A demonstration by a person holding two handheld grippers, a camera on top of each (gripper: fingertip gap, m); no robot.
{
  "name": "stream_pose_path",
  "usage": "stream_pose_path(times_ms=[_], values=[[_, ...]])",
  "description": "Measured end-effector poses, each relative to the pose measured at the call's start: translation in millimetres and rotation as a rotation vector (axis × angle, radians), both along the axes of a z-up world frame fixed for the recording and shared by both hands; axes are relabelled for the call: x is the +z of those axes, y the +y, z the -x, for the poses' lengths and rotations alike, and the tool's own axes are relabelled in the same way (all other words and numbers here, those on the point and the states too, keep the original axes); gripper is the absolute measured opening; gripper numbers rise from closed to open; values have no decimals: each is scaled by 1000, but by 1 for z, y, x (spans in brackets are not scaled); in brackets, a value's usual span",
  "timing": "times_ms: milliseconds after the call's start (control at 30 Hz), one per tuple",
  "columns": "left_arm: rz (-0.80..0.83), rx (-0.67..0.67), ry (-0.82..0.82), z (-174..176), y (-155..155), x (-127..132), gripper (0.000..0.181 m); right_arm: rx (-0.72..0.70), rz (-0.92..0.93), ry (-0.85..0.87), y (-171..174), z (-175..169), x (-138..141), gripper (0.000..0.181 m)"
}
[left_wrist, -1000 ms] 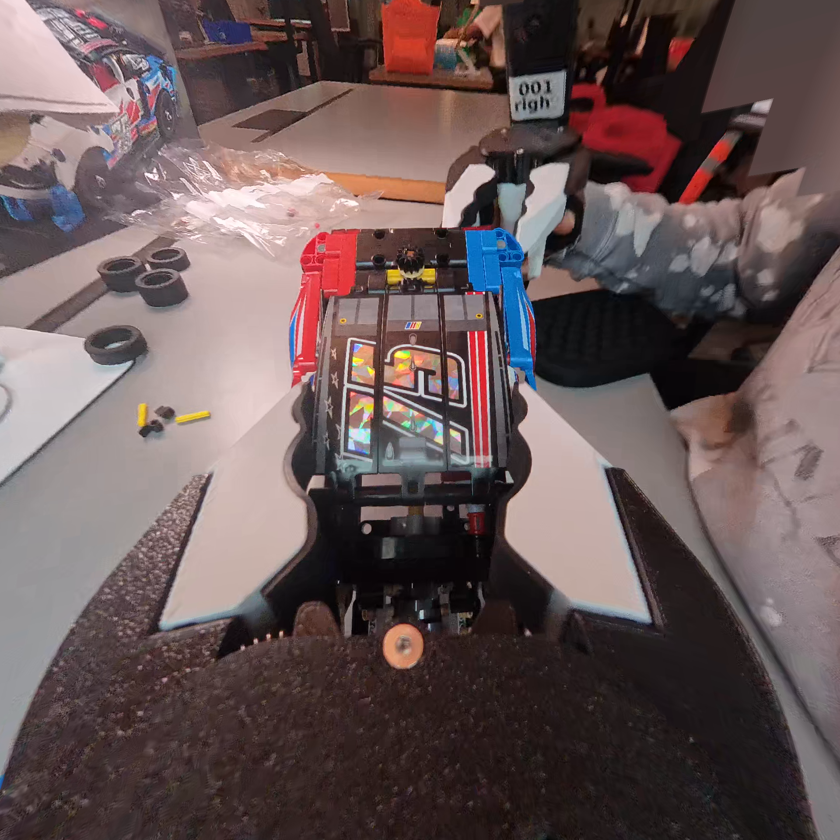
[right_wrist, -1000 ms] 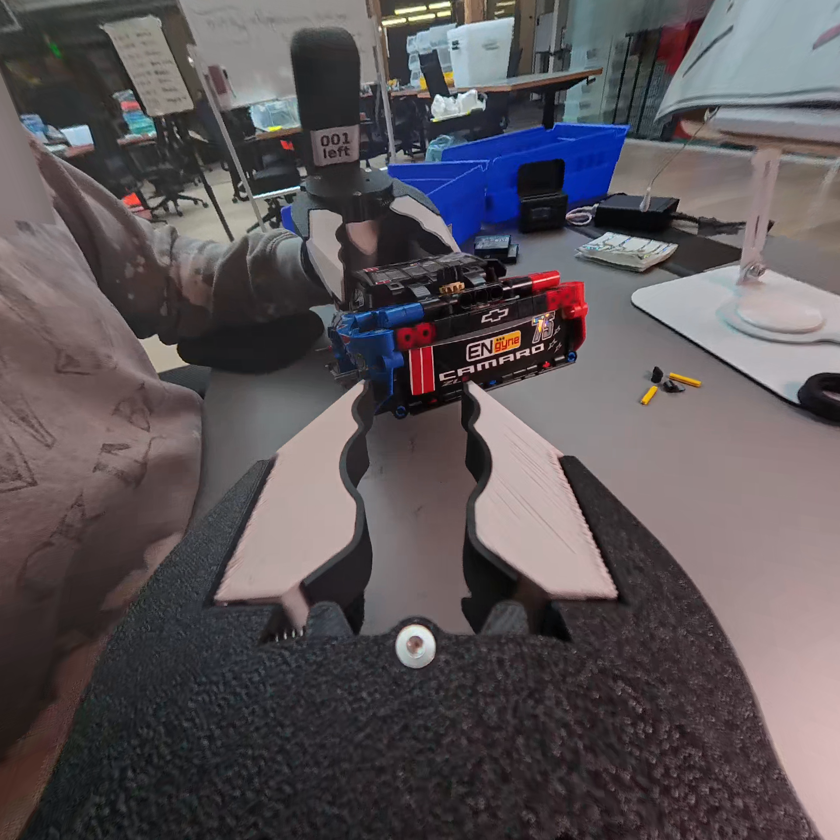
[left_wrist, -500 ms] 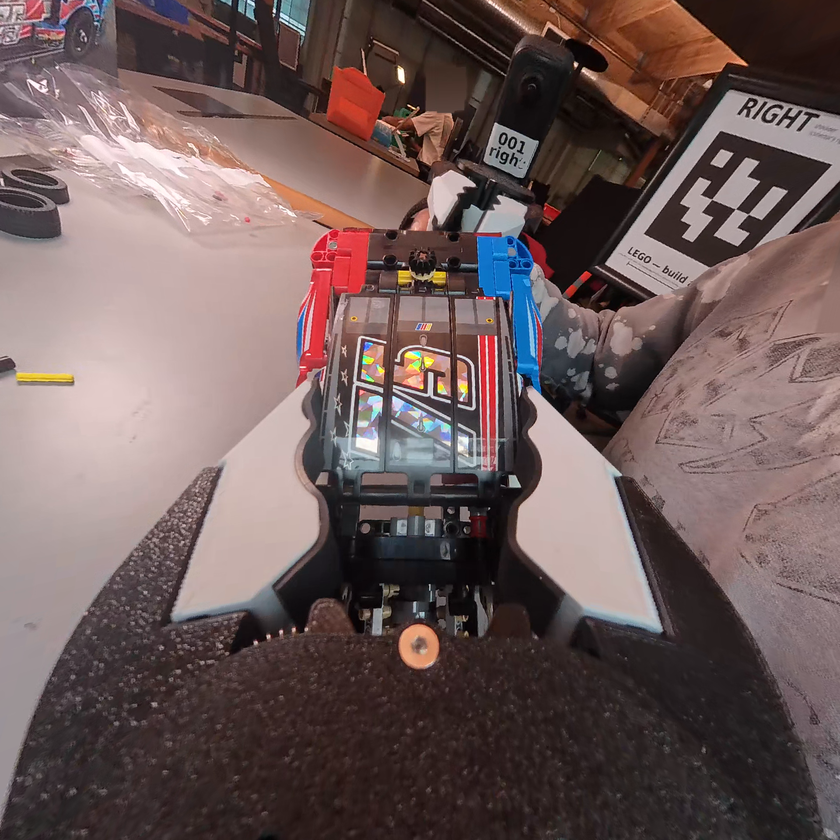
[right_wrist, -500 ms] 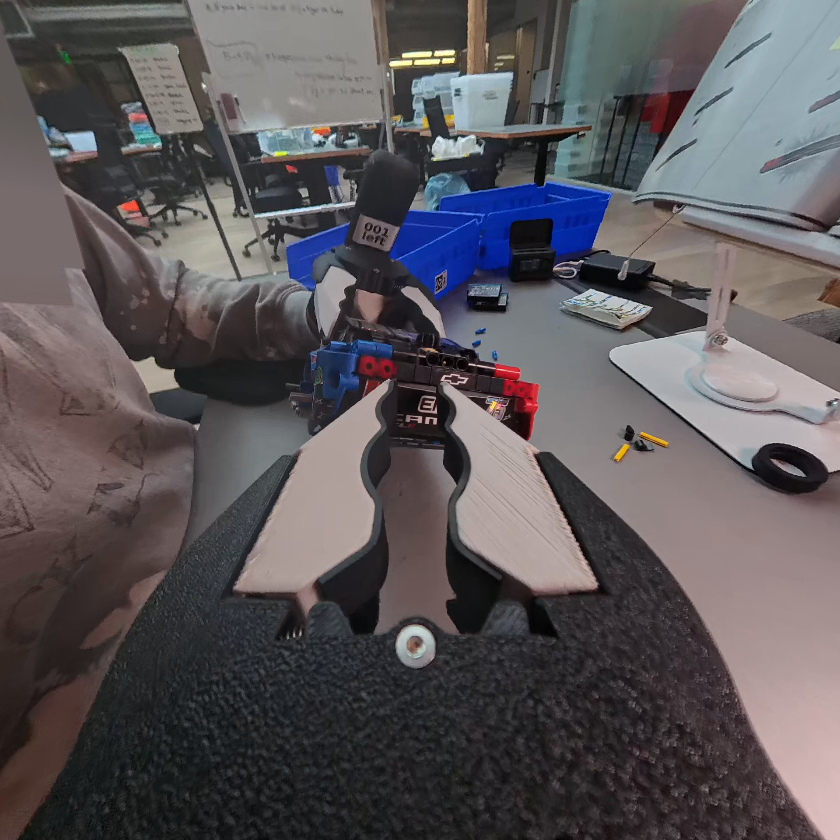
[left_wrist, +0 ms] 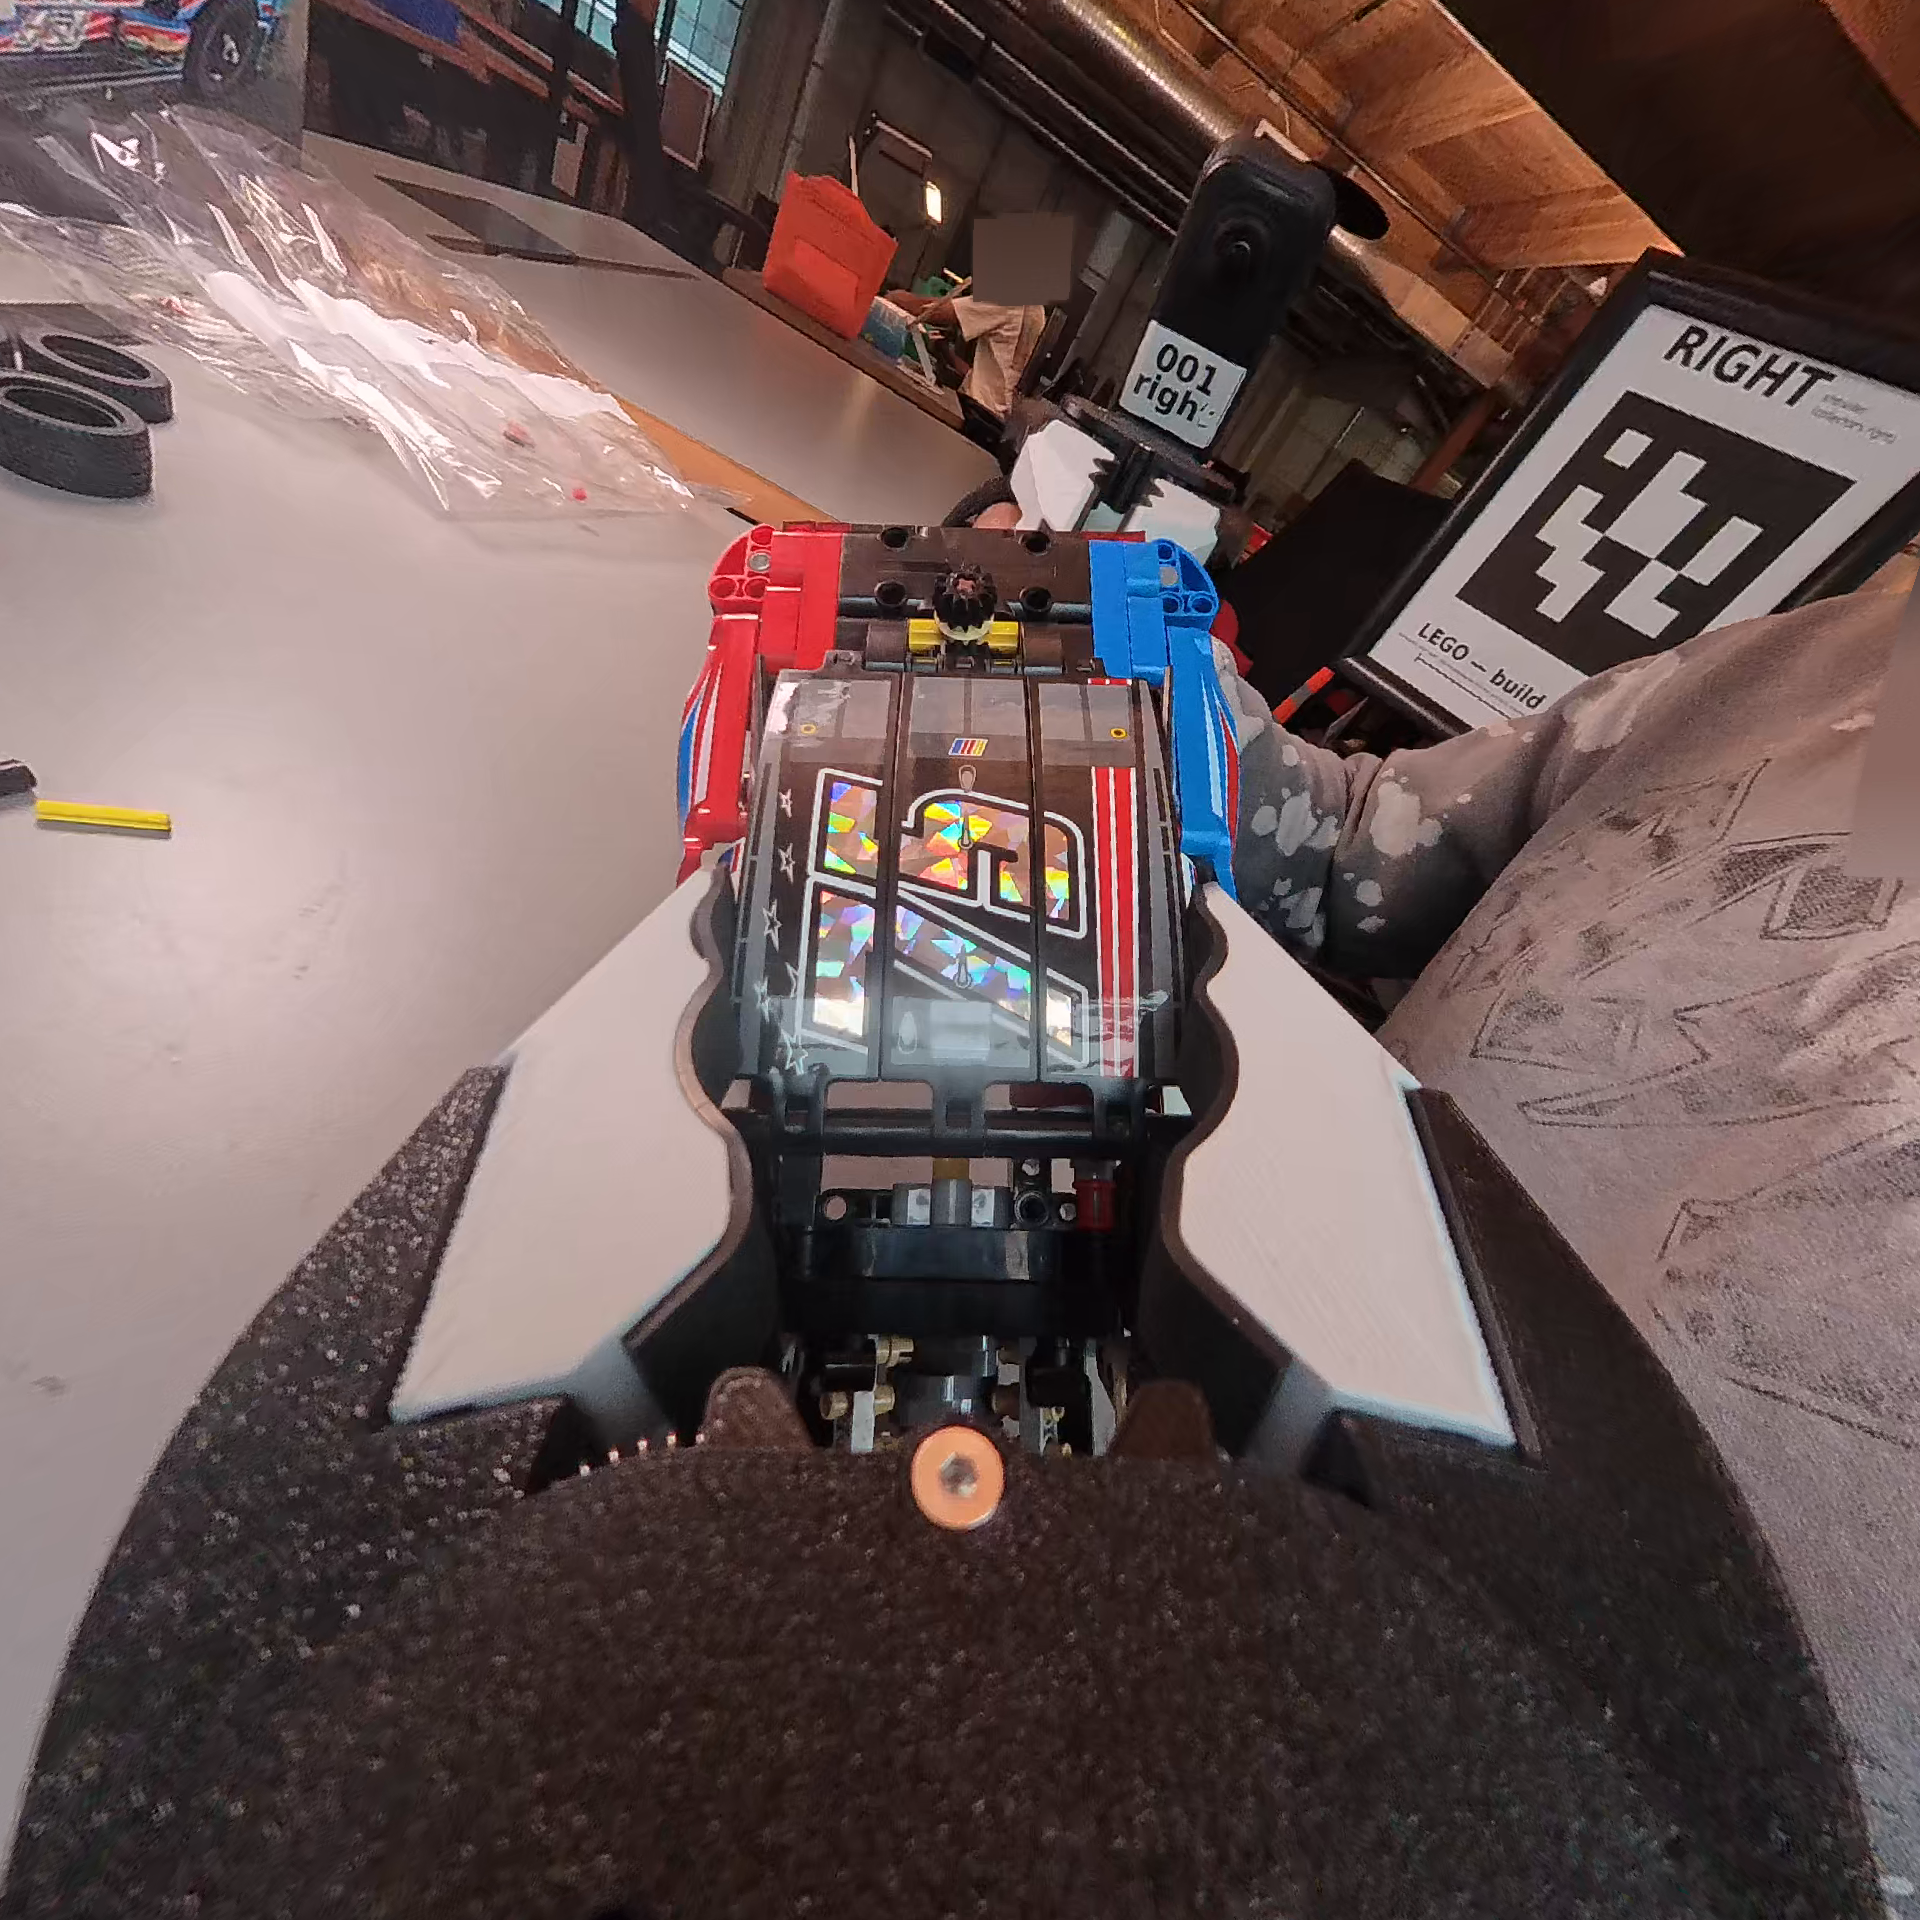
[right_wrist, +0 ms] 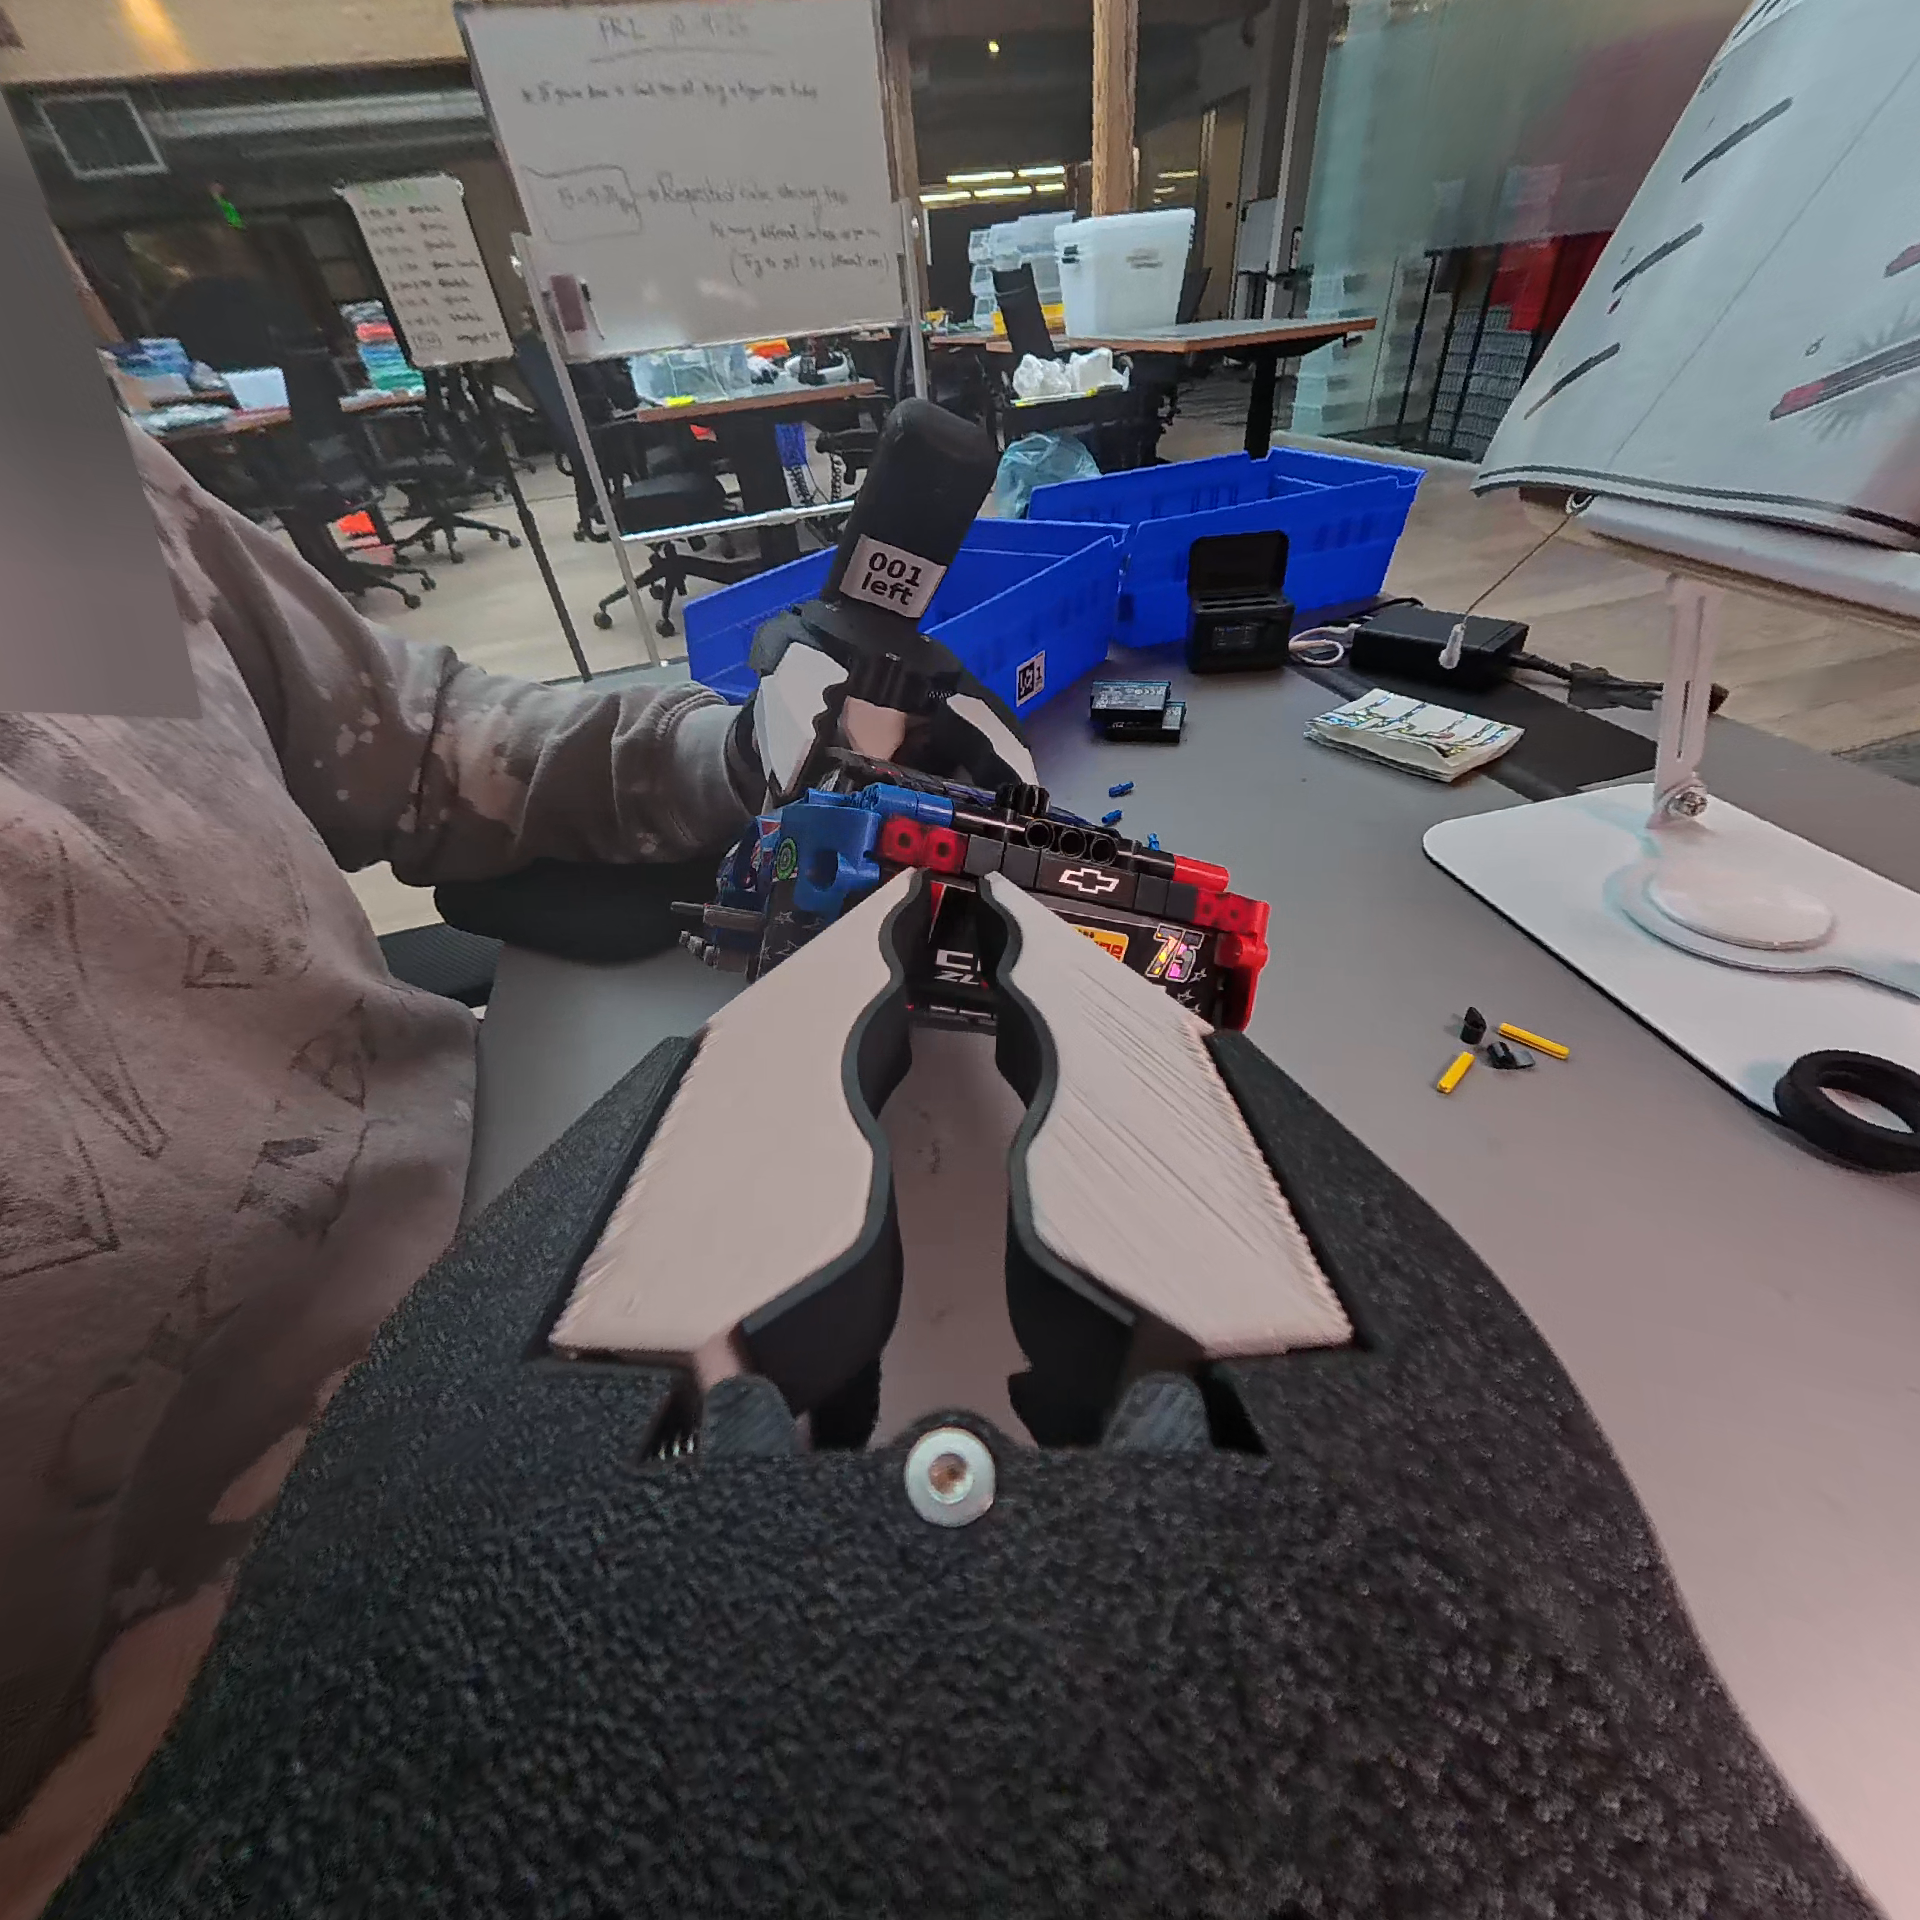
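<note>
A brick-built race car (left_wrist: 956, 883), black with a holographic roof and red and blue sides, sits lengthwise between the fingers of my left gripper (left_wrist: 961, 888), which is shut on its body. In the right wrist view the car's end (right_wrist: 1091, 883) faces me above the grey table (right_wrist: 1558, 1299). My right gripper (right_wrist: 953, 883) has its fingertips drawn close together, pinching the middle of that end panel. The right gripper also shows in the left wrist view (left_wrist: 1112, 499), just beyond the car's far end. The left gripper shows in the right wrist view (right_wrist: 883, 717) behind the car.
Loose tyres (left_wrist: 73, 436), a clear plastic bag (left_wrist: 395, 353) and a yellow pin (left_wrist: 102, 817) lie to the left. A black-and-white sign board (left_wrist: 1662, 520) stands on the right. Blue bins (right_wrist: 1226, 530), a white stand base (right_wrist: 1714, 914), a tyre (right_wrist: 1849, 1107) and small pieces (right_wrist: 1496, 1049) are nearby. My right fingertips sit around 11 centimeters from my left ones.
My right gripper has narrowed its fingers and moved in onto the car's end. The left gripper has kept its hold and tilted the car, so its end sits lower in the right wrist view.
</note>
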State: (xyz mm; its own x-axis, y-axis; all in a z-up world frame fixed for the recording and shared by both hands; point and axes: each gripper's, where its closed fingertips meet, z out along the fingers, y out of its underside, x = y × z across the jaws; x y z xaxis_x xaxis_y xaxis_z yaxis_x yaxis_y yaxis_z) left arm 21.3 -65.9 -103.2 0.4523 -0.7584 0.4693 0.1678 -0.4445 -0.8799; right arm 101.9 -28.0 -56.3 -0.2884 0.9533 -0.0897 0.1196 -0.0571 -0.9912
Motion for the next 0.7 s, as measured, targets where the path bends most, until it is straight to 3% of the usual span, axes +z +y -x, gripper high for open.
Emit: stream_pose_path(times_ms=[433,600,700], values=[[22,37,42,4,2,-5,83,50,78,-12,-10,-3,-1,0],[-62,92,151,8,4,-8,83,28,119,-38,-7,-2,-11,0],[-152,156,240,12,8,-6,84,40,243,-48,-4,-1,-12,15]])
